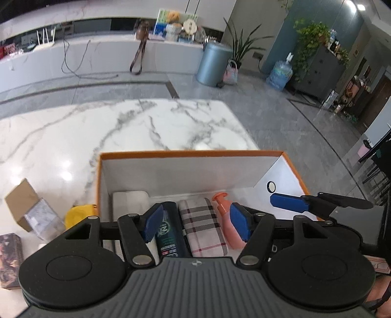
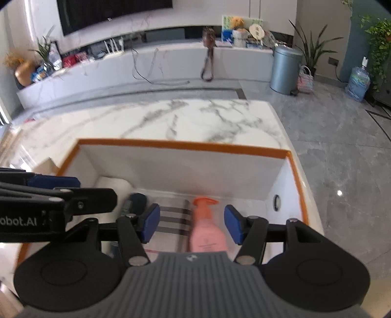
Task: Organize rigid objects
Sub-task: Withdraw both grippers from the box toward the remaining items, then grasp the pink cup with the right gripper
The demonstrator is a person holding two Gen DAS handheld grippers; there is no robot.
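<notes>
One orange-rimmed box (image 1: 220,153) sits on a white marbled desk (image 1: 146,124), w/ four items lined up on its floor: one white packet (image 1: 130,199) at far left, one dark green bottle (image 1: 168,230), one plaid case (image 1: 204,225), and one pink pump bottle (image 1: 226,220) on the right, all lying side by side. The box's far half is bare, as is most of the desk beyond it; the box's right wall runs close to the desk edge, w/ grey floor tiles past it.

Two claws hang over the box's near end. The left claw (image 1: 196,223) has its blue pads apart, over the green bottle and plaid case, gripping nothing. The right claw (image 2: 193,223) also stands apart, w/ the pink bottle (image 2: 206,232) lying between the pads but clear of both.

Only the left view shows what lies on the desk outside the box's left wall: one open cardboard carton (image 1: 23,205), one yellow object (image 1: 80,215), one dark patterned box (image 1: 9,259). Only the right view takes in the wall TV (image 2: 114,12). Each view catches the other claw from the side; the right view is blurred.
</notes>
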